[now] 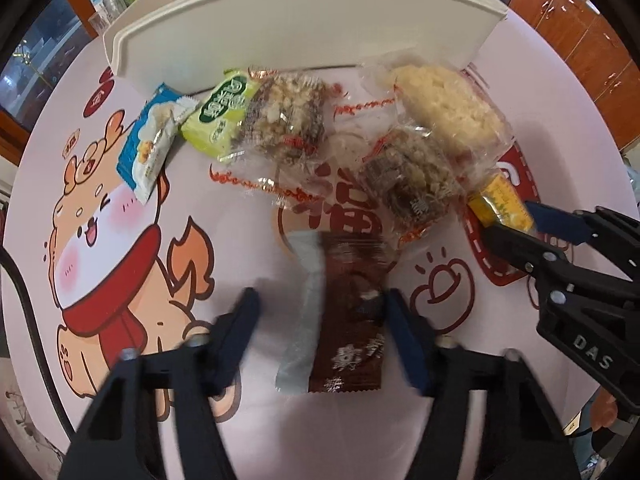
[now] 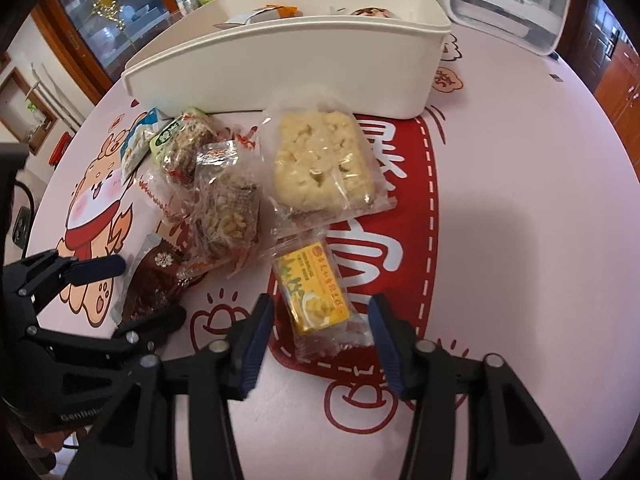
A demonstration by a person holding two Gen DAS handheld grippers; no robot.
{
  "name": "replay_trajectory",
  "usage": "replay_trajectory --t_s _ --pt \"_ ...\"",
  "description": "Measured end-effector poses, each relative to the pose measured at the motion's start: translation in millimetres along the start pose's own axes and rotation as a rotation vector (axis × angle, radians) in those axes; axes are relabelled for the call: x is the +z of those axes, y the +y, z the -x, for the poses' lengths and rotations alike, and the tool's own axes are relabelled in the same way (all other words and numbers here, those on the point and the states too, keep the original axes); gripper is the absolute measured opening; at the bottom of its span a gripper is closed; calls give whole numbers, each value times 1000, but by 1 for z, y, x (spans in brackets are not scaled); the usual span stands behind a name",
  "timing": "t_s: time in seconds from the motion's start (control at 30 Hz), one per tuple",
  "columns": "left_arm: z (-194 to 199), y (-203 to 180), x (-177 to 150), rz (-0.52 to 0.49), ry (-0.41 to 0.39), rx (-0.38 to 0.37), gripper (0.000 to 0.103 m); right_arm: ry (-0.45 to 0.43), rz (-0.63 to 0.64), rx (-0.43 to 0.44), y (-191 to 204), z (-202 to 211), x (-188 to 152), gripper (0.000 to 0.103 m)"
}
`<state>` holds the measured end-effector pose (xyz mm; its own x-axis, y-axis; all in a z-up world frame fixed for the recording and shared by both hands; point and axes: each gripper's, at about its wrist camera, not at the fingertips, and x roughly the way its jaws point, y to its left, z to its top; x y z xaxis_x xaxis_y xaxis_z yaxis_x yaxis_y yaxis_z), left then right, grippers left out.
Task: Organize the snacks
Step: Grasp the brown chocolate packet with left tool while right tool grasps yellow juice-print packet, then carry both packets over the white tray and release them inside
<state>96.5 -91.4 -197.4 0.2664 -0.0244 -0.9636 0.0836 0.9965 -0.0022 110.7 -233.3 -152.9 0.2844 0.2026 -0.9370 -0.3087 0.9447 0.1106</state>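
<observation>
Two tongs come down on two snacks

The left gripper (image 1: 320, 312) straddles the brown bar (image 1: 348, 320); the right gripper (image 2: 320, 320) straddles the yellow pack (image 2: 314, 292). Neither squeezes yet. The white box (image 2: 280, 64) waits at 12 o'clock.

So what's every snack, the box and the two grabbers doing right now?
White bin: open, some packets inside.
Brown snack packet: flat on the table, between the left gripper fingers.
Yellow snack packet: flat, between the right gripper fingers, not squeezed.
Pale puffed-rice cake: sealed, lying flat.
Green packet: sealed, lying by the bin.
</observation>
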Motion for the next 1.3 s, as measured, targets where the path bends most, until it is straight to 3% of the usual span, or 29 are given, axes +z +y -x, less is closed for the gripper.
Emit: replay_trajectory --t_s 0.03,0.13,0.53,0.67,0.8,1.0,1.3 --pt "3 4 4 -4 -5 -2 35 2 2 4 0 0 0 35" --pt "5 5 4 2 -5 -5 34 4 -6 16 1 2 -1 29" --pt "36 29 -18 -28 -44 -6 32 18 -47 56 13 13 -20 27" --pt "51 37 -17 -30 -50 -2 32 -15 -57 76 25 25 -19 27" --pt "63 44 2 -24 -71 0 32 -69 -81 97 33 44 -5 28" --pt "105 62 42 -34 -182 24 32 -176 -109 98 36 80 24 28" --pt "171 91 134 -49 -318 75 32 -374 -141 52 36 142 106 28"
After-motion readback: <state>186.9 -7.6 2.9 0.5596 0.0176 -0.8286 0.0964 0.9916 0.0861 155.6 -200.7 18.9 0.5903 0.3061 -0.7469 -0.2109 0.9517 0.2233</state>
